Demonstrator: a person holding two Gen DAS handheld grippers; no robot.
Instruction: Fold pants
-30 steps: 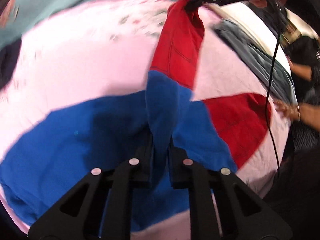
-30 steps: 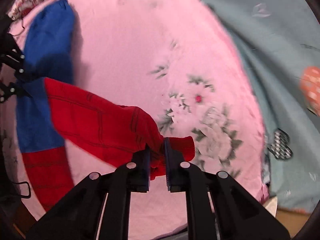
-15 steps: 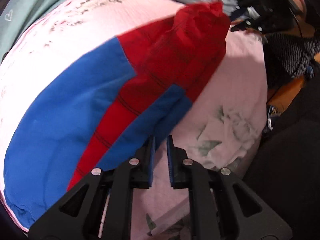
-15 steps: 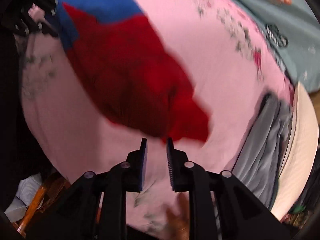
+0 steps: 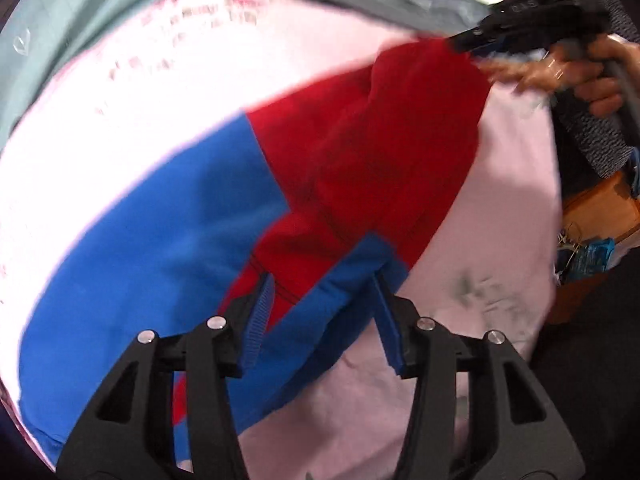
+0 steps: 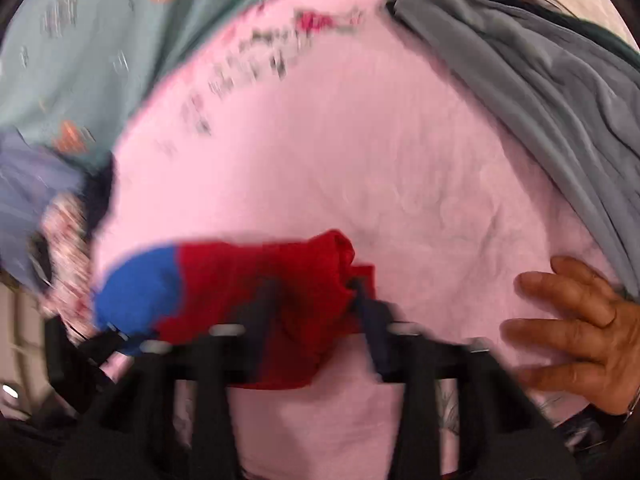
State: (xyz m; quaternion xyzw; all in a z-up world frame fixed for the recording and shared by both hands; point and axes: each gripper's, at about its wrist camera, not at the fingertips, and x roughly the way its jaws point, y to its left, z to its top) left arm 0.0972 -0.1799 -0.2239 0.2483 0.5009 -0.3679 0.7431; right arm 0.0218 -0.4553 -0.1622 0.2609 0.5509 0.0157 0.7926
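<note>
The red and blue pants (image 5: 224,240) lie folded over on the pink floral sheet (image 5: 492,208). The left gripper (image 5: 324,300) has just been opening, and its jaws stand apart over the blue fold without pressing it. The right gripper (image 6: 316,312) is blurred; red cloth sits between its jaws, but I cannot tell if they grip it.

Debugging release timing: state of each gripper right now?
Left gripper: open, jaws just been opening, pants loose between them.
Right gripper: jaws just been closing, red pants end between them; blurred, grip cannot be told.
</note>
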